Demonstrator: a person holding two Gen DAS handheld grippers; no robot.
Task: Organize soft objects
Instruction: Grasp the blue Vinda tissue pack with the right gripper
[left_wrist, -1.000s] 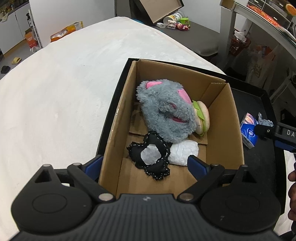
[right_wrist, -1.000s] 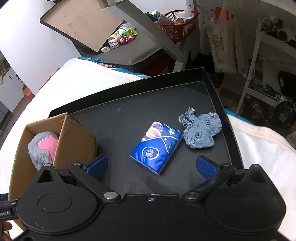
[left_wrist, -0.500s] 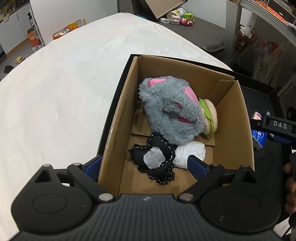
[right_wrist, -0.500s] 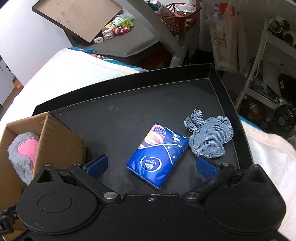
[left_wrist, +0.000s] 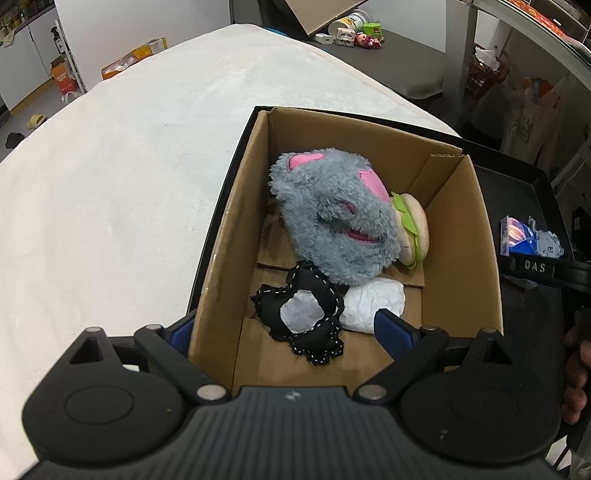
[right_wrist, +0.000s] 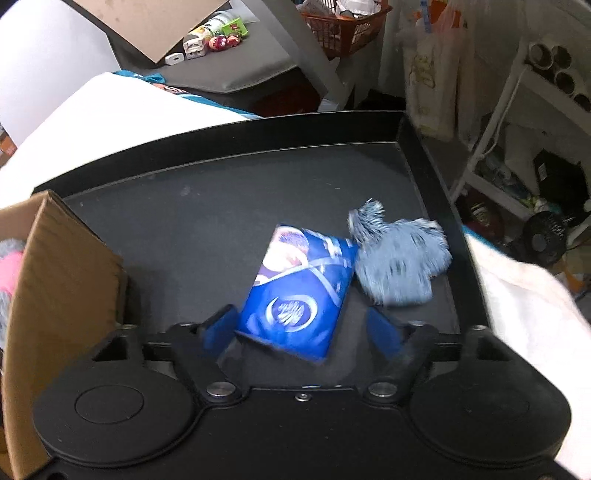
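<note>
Since a second ago the right tongs (right_wrist: 301, 332) have dropped in close over the blue tissue pack (right_wrist: 301, 291), which now sits between their blue pads, and those pads have drawn nearer together though they are still spread and, as far as I can tell, not yet pressing it; the view is smeared with motion. The pack lies on the black tray (right_wrist: 221, 206), its upper corner touching the frayed denim toy (right_wrist: 399, 266), just beside the cardboard box (right_wrist: 62, 266). The left tongs (left_wrist: 291, 328) hang spread and empty over the box's near wall, much as before. Inside the box (left_wrist: 469, 236) lie the grey plush (left_wrist: 332, 218), the burger toy (left_wrist: 415, 229), the black stitched toy (left_wrist: 303, 314) and a white wad (left_wrist: 373, 304). I'd judge the pack light and squashy, with a slick plastic wrap that could slide; taking it across its narrow width near the middle should hold it best. The denim toy looks limp and would need a pinch through its body.
</note>
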